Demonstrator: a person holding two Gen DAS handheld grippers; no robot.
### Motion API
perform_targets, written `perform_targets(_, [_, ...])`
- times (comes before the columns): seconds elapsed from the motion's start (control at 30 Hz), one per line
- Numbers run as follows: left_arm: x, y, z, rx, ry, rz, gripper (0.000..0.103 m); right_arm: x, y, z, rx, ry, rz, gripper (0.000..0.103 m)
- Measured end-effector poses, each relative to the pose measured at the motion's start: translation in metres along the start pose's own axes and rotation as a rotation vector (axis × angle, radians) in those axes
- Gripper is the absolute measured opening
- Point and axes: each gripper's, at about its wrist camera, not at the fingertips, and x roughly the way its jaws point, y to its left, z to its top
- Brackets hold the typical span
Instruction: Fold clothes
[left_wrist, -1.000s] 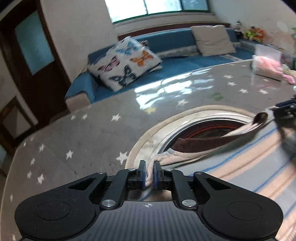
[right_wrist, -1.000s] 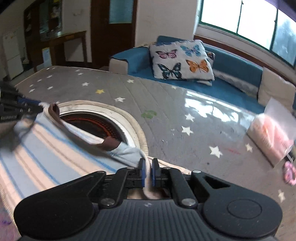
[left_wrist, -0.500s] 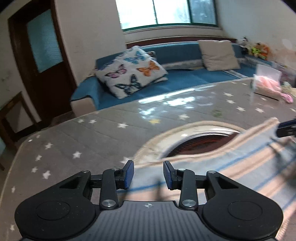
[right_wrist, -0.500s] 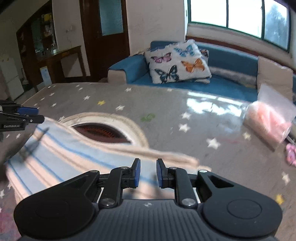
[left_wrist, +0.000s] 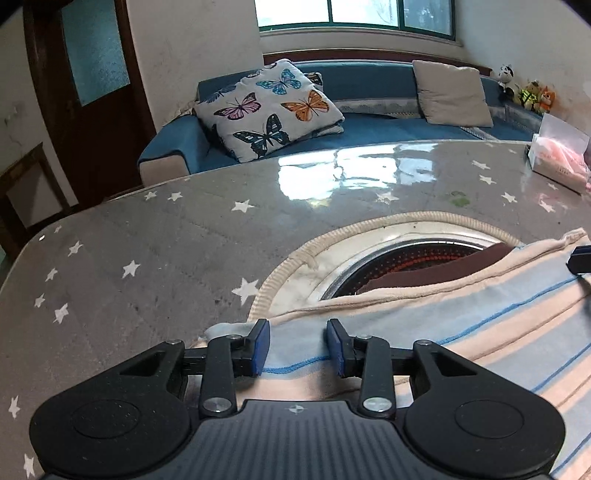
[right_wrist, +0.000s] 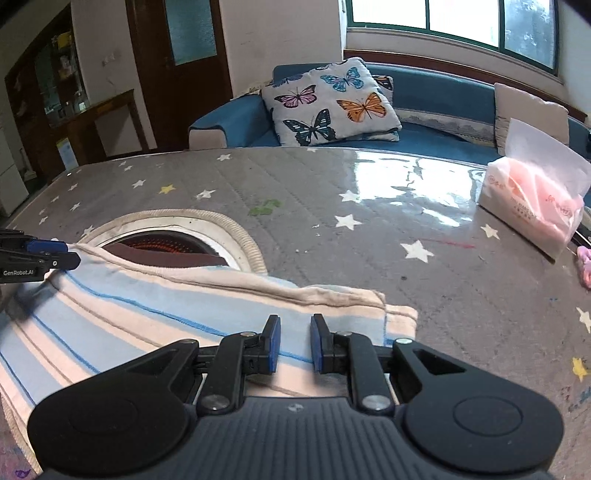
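Left gripper (left_wrist: 297, 345): jaws apart, having just opened, over the near left edge of the striped garment (left_wrist: 461, 325); cloth lying below the gap, not pinched by the blue pads (left_wrist: 261, 347). Right gripper (right_wrist: 294, 345): jaws apart by a narrower gap, also just opened, above the garment's near right part; nothing clamped.

Striped garment, pale blue and cream with thin blue lines, spread flat on the grey star-print table cover (right_wrist: 332, 192), its brown-lined collar edge (right_wrist: 177, 258) lying over the near rim of the round heater opening (right_wrist: 162, 240) set in the table. Garment's right corner (right_wrist: 400, 317) folded over, just right of the right gripper. Left gripper's tips (right_wrist: 55, 254) at the garment's far left corner in the right wrist view.

Pack of pink tissues (right_wrist: 532, 206) at the table's far right, well apart from the garment. Blue sofa (left_wrist: 369, 122) beyond the table, with a butterfly cushion (left_wrist: 269, 109) and a beige cushion (left_wrist: 452, 94).
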Motion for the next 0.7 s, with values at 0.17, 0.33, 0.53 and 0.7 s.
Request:
perform_targets(0.17, [-0.023, 0.002, -0.004, -0.004, -0.03, 0.018, 0.04, -0.007, -0.003, 0.0, 0.006, -0.006, -0.026, 0.017])
perform_targets(0.33, [-0.049, 0.004, -0.025, 0.012, -0.029, 0.031, 0.049, -0.021, 0.005, -0.008, -0.023, -0.004, -0.023, 0.019])
perform_targets(0.53, [-0.08, 0.003, -0.06, 0.016, -0.024, 0.037, 0.049, -0.046, 0.018, -0.031, -0.059, 0.005, 0.013, 0.021])
perform_targets(0.7, [-0.1, 0.002, -0.085, 0.022, -0.023, 0.056, 0.049, -0.07, 0.027, -0.057, -0.087, 0.006, 0.013, 0.022])
